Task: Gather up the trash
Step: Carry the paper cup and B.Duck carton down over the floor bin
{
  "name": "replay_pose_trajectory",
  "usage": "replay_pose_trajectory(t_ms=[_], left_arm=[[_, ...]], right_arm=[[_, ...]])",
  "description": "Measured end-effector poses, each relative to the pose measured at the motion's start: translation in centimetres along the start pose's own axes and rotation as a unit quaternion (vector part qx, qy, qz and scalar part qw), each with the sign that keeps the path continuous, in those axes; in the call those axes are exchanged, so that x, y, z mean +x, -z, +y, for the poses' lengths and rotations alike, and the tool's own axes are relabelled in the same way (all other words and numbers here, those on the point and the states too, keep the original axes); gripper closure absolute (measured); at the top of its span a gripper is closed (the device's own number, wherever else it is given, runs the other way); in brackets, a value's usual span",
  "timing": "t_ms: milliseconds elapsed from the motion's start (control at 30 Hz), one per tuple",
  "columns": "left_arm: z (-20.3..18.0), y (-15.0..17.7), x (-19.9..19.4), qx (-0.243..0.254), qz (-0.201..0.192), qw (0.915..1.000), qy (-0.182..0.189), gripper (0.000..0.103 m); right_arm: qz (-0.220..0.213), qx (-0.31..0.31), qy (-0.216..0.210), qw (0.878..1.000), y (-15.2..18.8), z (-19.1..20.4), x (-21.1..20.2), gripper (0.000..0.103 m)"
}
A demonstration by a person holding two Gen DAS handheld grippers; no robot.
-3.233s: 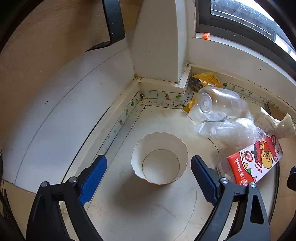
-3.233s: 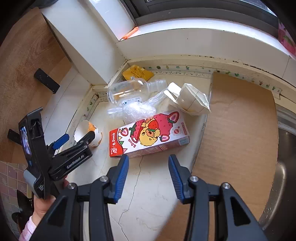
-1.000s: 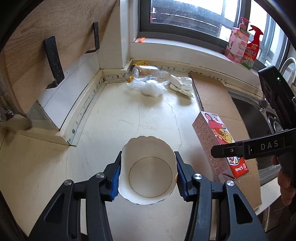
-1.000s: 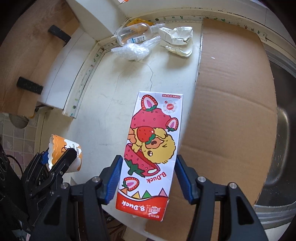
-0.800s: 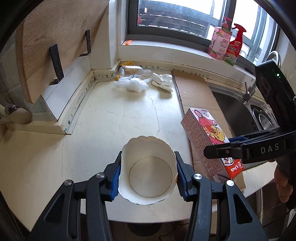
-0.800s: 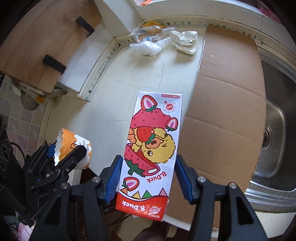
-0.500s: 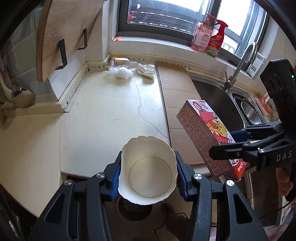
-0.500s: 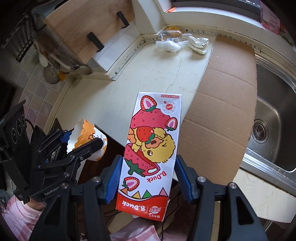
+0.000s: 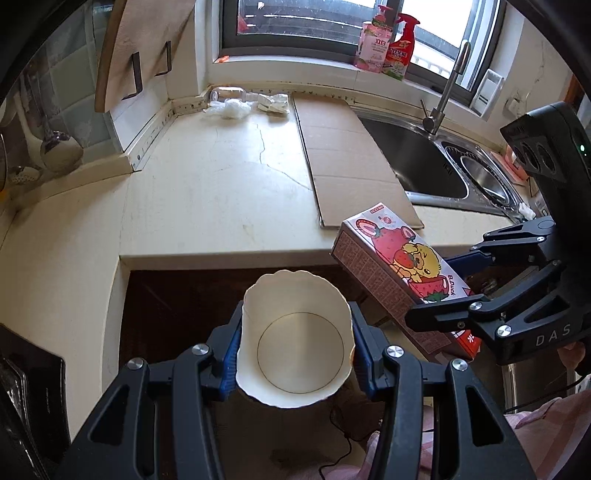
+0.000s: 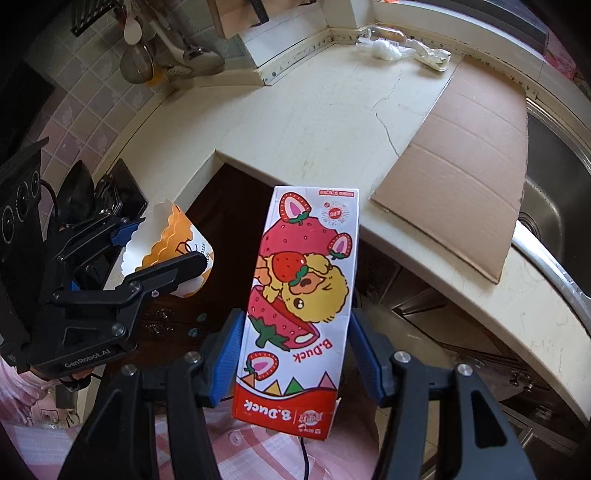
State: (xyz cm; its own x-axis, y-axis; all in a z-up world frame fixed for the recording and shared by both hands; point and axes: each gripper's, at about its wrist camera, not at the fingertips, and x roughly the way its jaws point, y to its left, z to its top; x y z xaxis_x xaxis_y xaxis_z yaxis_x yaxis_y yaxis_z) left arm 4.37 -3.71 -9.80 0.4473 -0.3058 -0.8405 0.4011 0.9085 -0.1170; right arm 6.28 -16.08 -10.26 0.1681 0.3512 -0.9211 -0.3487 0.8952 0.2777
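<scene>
Both grippers' loads, paper cup (image 9: 295,339) and carton (image 10: 295,295), beyond countertop (image 9: 221,192) edge.

Daylight pours through the window (image 9: 332,33), which blows out to white (detail outside is lost). The pale surface (image 9: 221,184) is bright and evenly lit, while the space beneath it falls into deep shadow. Both fisheye views bend strongly, with black vignetted corners; focus stays sharp throughout.
</scene>
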Motion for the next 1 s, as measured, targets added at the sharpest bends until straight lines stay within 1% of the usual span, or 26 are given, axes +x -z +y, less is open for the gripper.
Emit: replay_pose_trajectory(t_ms=[100, 233, 400, 600, 700, 900, 1000], left_arm=[[-0.1, 1.9, 0.7, -0.001, 0.013, 0.9999, -0.002, 0.055], [-0.1, 3.7, 2.0, 0.006, 0.025, 0.9996, -0.014, 0.055], [0.5, 6.1, 4.4, -0.014, 0.050, 0.9985, -0.016, 0.055], [1.9, 8.3, 8.1, -0.037, 0.075, 0.9963, -0.021, 0.055], [2.3, 9.3, 10.0, -0.045, 0.082, 0.9955, -0.018, 0.054], [3.4, 11.6, 14.8, -0.059, 0.100, 0.9930, -0.020, 0.054], [4.1, 13.0, 17.6, -0.073, 0.116, 0.9903, -0.020, 0.054]], right_arm=[[0.009, -0.009, 0.005, 1.000, 1.0, 0.8, 1.4, 0.046], [0.025, -0.015, 0.007, 1.000, 2.1, 1.3, 3.6, 0.046], [0.050, -0.013, 0.008, 0.999, 3.2, 1.2, 7.2, 0.046], [0.079, 0.010, 0.013, 0.997, 4.4, -0.5, 12.1, 0.046], [0.090, 0.022, 0.012, 0.996, 5.2, -1.4, 14.7, 0.046], [0.113, 0.054, -0.008, 0.992, 6.3, -3.0, 20.1, 0.046], [0.135, 0.079, -0.014, 0.988, 6.9, -4.3, 23.3, 0.046]])
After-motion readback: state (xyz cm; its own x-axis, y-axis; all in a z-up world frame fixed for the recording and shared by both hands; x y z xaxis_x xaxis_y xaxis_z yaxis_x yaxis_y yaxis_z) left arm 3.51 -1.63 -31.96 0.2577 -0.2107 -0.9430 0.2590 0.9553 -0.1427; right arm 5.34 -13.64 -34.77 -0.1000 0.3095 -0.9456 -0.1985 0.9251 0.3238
